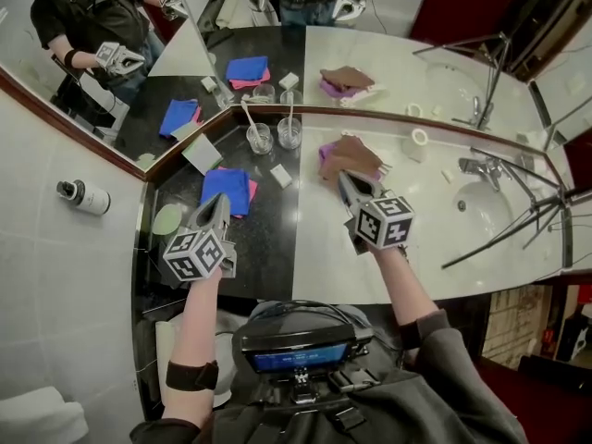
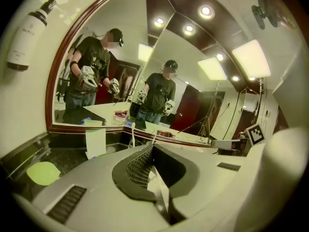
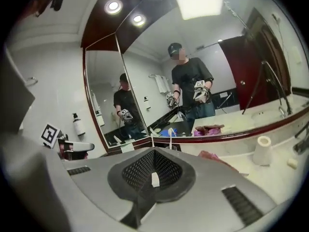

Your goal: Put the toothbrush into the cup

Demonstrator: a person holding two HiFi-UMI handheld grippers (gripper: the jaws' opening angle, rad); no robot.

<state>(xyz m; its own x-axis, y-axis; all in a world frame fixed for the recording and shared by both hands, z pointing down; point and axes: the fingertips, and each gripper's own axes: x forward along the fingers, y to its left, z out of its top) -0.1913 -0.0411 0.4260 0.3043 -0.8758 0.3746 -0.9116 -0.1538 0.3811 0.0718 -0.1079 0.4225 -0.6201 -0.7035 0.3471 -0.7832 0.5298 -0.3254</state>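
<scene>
Closest to the lens: dark chest pack with a lit blue screen (image 1: 301,357), with my two forearms reaching past it over the counter's front edge.

My left claw (image 1: 220,203) has its jaws fully together, with nothing between the pads. It hangs over the black stone part of the counter (image 1: 268,248), tip above the near edge of a folded blue cloth (image 1: 227,188); a pale green round pad (image 1: 168,218) lies just beside it, toward the left edge.

My right claw (image 1: 349,185) is likewise closed and empty. Its tip is at the near edge of a crumpled brown cloth (image 1: 351,154) on the white part of the counter.

Two clear glass cups stand side by side at the counter's back edge, against the mirror (image 1: 388,72) — left cup (image 1: 260,141), right cup (image 1: 289,135). A white toothbrush stands in each: one (image 1: 247,114) leans left, the other (image 1: 290,111) is nearly upright. Both cups are well apart from either claw.
</scene>
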